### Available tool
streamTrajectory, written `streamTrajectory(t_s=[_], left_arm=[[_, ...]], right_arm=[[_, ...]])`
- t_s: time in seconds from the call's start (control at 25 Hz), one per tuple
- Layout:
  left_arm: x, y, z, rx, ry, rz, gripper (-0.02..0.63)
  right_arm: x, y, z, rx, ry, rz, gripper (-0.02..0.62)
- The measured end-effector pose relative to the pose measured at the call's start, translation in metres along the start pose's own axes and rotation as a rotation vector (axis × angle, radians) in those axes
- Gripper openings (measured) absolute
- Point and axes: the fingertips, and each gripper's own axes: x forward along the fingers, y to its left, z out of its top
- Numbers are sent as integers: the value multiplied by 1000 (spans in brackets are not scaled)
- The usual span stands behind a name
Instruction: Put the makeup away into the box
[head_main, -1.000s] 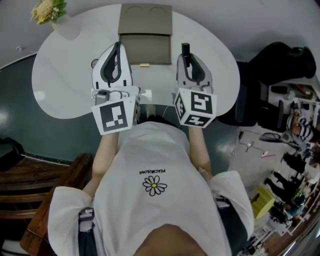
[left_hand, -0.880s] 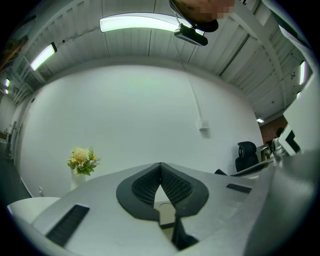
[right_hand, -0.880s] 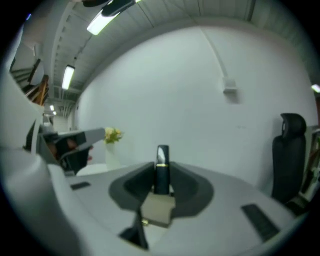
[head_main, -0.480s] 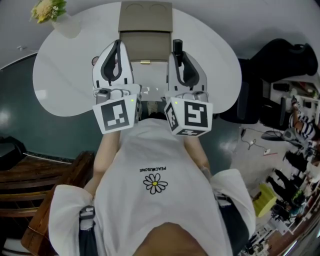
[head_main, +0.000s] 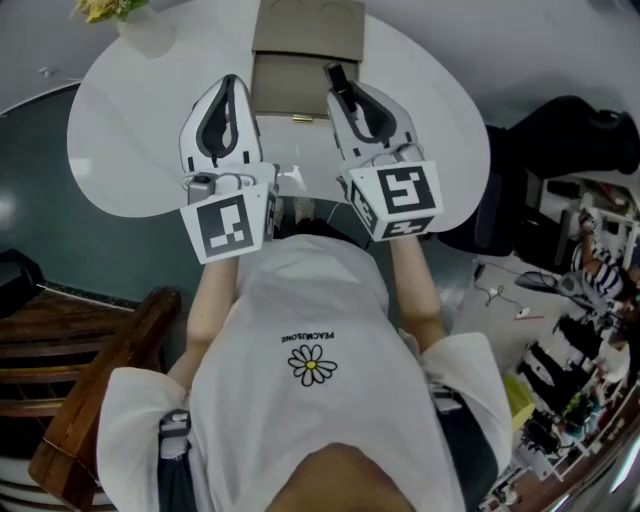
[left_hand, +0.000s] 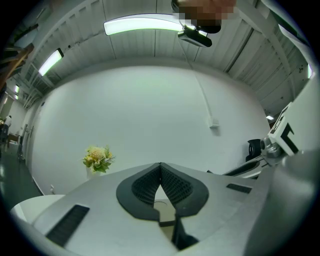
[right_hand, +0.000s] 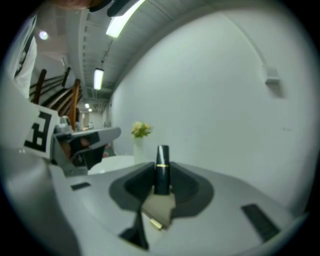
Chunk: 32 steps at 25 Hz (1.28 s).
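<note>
Over round white table (head_main: 130, 140), compared with a second ago: finds right gripper (head_main: 345, 97) shifted leftward in the head view, from beside the open taupe box with gold clasp (head_main: 292, 88) to above its right front part. Shows it turned as well, nose now angled in toward the box instead of straight ahead. Brings slim black lipstick tube with gold band (head_main: 336, 78) along, tube end now at the box's right edge rather than over bare tabletop. Leaves left gripper (head_main: 229, 84) about where it was, just left of the box.

Pose, right: forearm reaching forward from the torso, marker cube nearest the body. Holds jaws partly closed, pads clamped on the lower part of the lipstick tube, tube standing up out of them with the gold band clear above the pads. Shows box edge and clasp through the gap beneath, in the right gripper view.

Pose, left: forearm straight ahead. Keeps jaw tips pressed together, nothing gripped; shows a slice of the box through the opening behind the tips.

Places yellow flowers in white vase (head_main: 112, 8) at far left table edge, well apart from both grippers.
</note>
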Motion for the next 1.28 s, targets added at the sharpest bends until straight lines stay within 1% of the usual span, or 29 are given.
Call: streamTrajectory(t_s=[0.2, 0.32, 0.56, 0.68, 0.76, 0.84, 1.08, 1.28], left_arm=[[-13, 31, -20, 19, 38, 58, 20], [-19, 54, -30, 25, 52, 101, 20], [-38, 88, -51, 35, 108, 211, 20], [-45, 103, -60, 35, 124, 240, 20], [-50, 111, -66, 37, 141, 265, 20], [-58, 118, -74, 37, 166, 292, 20], [-72, 135, -90, 25, 207, 359, 20], [-75, 138, -96, 24, 215, 382, 20]], right_arm=[[47, 19, -22, -157, 120, 198, 114], [79, 34, -44, -257, 200, 302, 114], [123, 73, -110, -448, 387, 555, 114], [138, 82, -141, -527, 478, 648, 114], [146, 83, -161, -562, 543, 705, 114], [152, 83, -178, -587, 597, 750, 114], [168, 74, -208, -624, 721, 831, 114], [170, 75, -217, -614, 735, 865, 114]])
